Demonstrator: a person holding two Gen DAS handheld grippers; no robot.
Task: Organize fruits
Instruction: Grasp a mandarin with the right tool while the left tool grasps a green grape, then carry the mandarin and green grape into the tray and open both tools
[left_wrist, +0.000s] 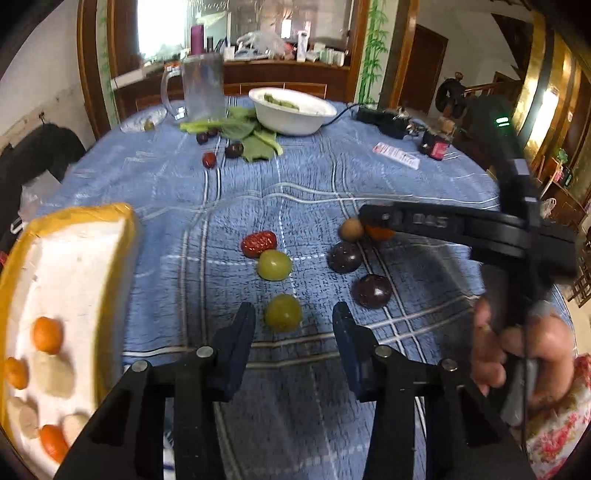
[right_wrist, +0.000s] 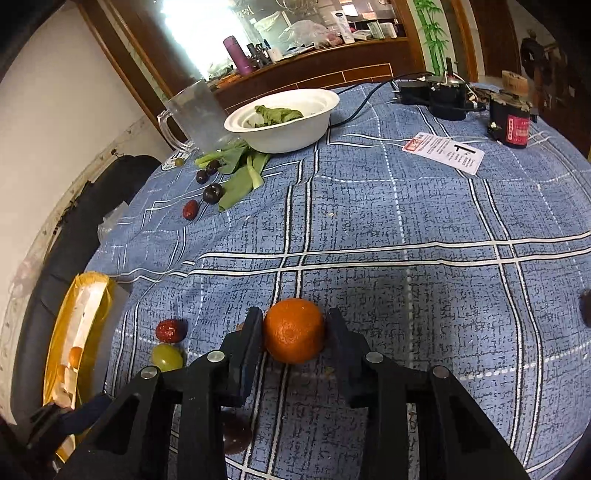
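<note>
My left gripper (left_wrist: 293, 319) is open, its fingers on either side of a green grape (left_wrist: 283, 312) on the blue cloth. A second green grape (left_wrist: 274, 264), a red date (left_wrist: 259, 244), two dark plums (left_wrist: 345, 257) (left_wrist: 371, 291) and a tan longan (left_wrist: 351, 230) lie beyond it. My right gripper (right_wrist: 294, 330) is shut on a small orange (right_wrist: 294, 330) just above the cloth; it also shows in the left wrist view (left_wrist: 380, 232). A white foam tray with yellow rim (left_wrist: 70, 280) at the left holds small oranges (left_wrist: 47, 335) and pale longans (left_wrist: 53, 371).
At the far side stand a white bowl (left_wrist: 291, 110) with greens, loose green leaves (left_wrist: 255, 142), a clear plastic mug (left_wrist: 203, 86), more plums (left_wrist: 233, 150) and a red date (left_wrist: 208, 160). A paper card (right_wrist: 443, 151), a small dark device (right_wrist: 511, 125) and cables lie at the far right.
</note>
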